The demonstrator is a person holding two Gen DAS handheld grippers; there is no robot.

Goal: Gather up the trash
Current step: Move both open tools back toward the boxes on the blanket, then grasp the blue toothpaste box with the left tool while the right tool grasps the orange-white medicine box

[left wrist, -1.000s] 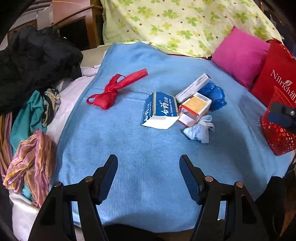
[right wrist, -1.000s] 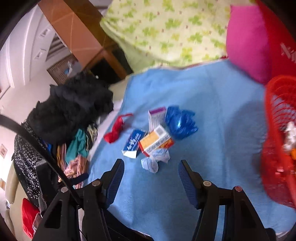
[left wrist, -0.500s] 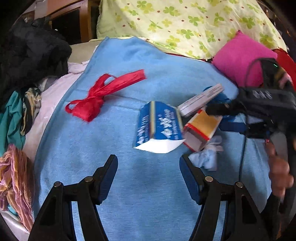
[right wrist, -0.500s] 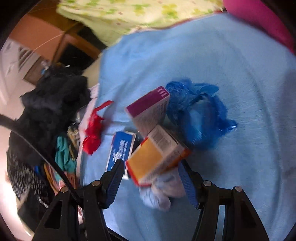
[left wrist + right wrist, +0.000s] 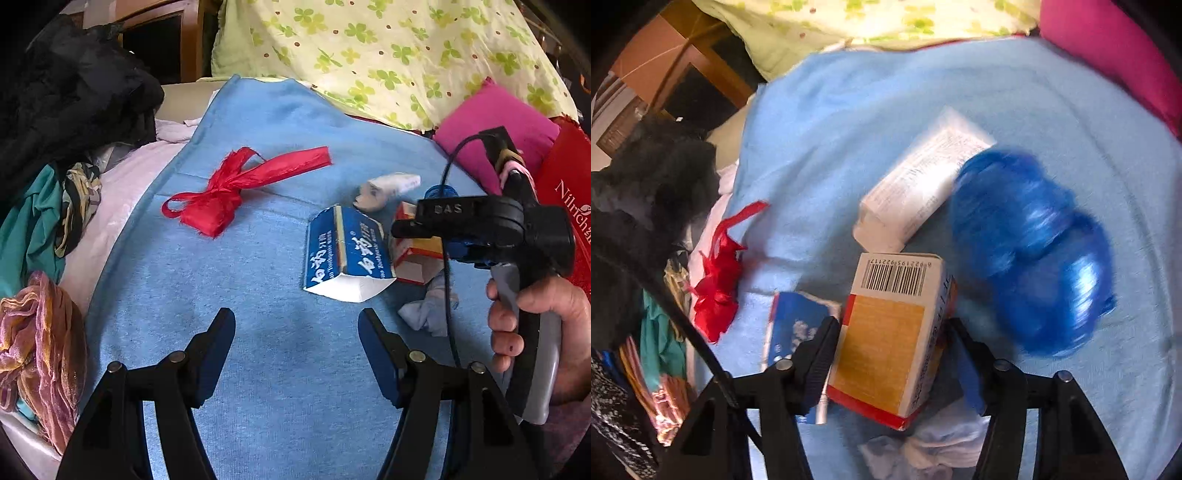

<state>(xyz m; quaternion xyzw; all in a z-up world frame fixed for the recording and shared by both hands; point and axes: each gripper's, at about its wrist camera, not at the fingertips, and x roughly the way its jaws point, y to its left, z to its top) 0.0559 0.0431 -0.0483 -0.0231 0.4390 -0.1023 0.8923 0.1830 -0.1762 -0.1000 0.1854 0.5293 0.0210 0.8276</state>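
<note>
Trash lies on a blue blanket. My right gripper is open, its fingers on either side of an orange and white box, also seen in the left wrist view. Around the box lie a white box, a crumpled blue bag, a blue toothpaste carton and a crumpled white tissue. A red ribbon lies to the left. My left gripper is open and empty, just short of the blue carton.
A pile of clothes lies off the blanket's left edge. A green patterned pillow and a pink cushion sit at the back. A red bag stands at the right.
My right gripper has moved down and forward so its fingers now straddle the orange box. The white box has tipped over and shifted back. My left gripper has moved closer to the trash.
</note>
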